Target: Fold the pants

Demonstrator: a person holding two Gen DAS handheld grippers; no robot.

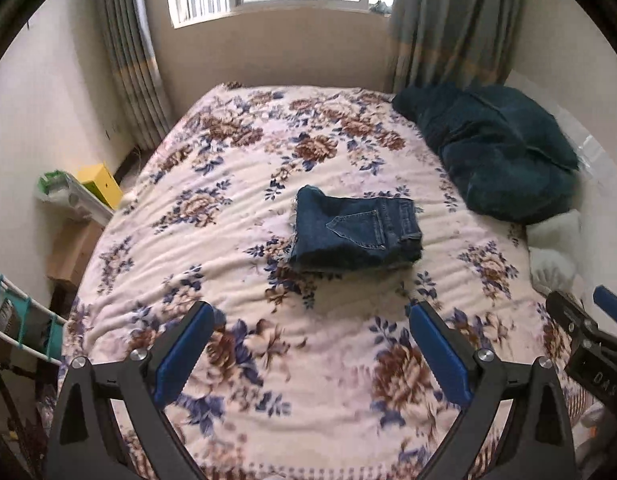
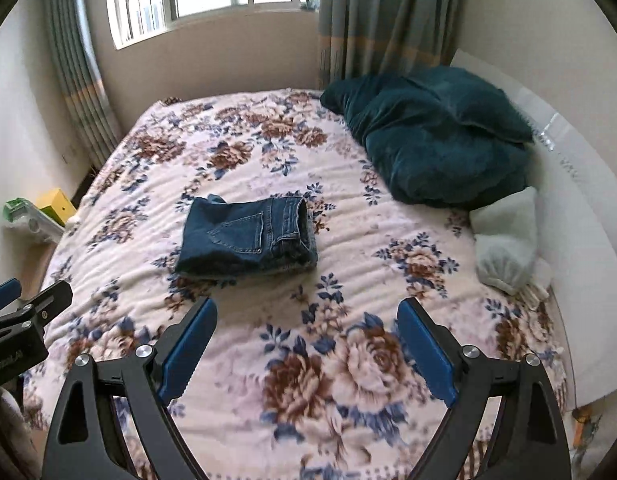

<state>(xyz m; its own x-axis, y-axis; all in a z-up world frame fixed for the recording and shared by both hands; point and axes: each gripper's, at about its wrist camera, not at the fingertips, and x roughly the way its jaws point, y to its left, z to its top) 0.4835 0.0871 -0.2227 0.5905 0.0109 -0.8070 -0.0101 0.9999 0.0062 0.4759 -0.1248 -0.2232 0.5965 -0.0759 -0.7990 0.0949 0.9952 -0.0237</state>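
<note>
One pair of dark blue denim pants (image 1: 356, 234) lies folded into a compact rectangle near the middle of the floral fleece bedspread (image 1: 268, 360), a back pocket facing up, the frayed hem at its left edge. Two grippers hover above the near bedspread, both empty: the left gripper (image 1: 311, 316) spread wide, the right gripper (image 2: 307, 312) likewise spread. One rumpled dark teal blanket (image 2: 432, 140) sits far right.
</note>
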